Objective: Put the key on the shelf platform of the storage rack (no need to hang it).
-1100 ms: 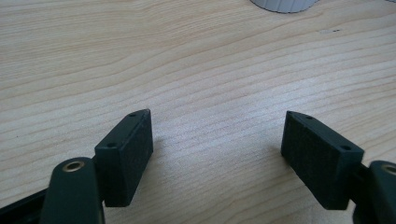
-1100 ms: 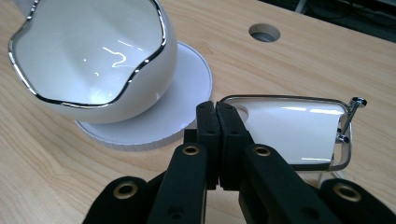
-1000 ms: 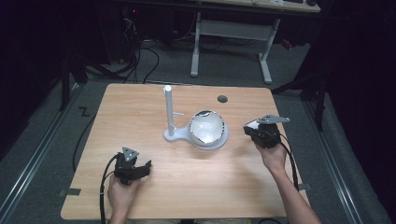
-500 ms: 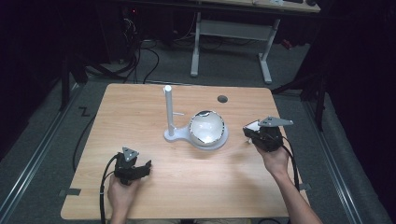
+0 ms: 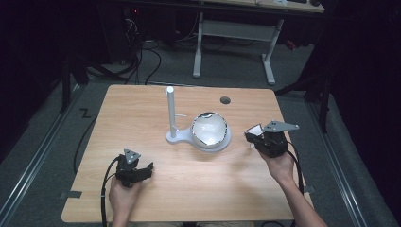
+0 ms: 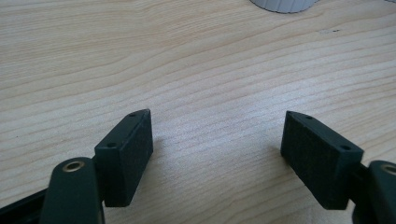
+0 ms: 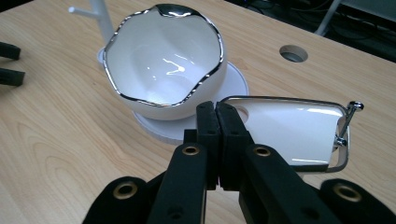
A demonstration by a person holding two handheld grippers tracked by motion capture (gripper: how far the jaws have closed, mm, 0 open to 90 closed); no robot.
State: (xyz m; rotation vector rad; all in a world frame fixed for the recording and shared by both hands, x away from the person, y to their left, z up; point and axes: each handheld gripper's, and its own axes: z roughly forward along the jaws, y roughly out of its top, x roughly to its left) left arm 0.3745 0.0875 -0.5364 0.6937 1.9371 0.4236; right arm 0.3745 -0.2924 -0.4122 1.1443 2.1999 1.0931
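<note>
Here the right gripper (image 7: 217,109), clamped on the saucer (image 7: 289,130) rim at the cup's (image 7: 163,65) 4 o'clock, could let it slip, the left gripper (image 6: 217,149) gaping empty.

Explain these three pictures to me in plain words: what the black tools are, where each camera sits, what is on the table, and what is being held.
A person works at a wooden table with a hand-held two-jaw tool in each hand. The high view looks down from above. The other two come from cameras riding on each tool, looking along its black jaws.

On the table stands a white stand with an upright post, and on its round base a white bowl with a wavy silver rim.

The left gripper rests low over bare wood, jaws wide apart, holding nothing. The right gripper is shut on the edge of a flat silver-rimmed white piece beside the bowl; what it is, I cannot tell.
</note>
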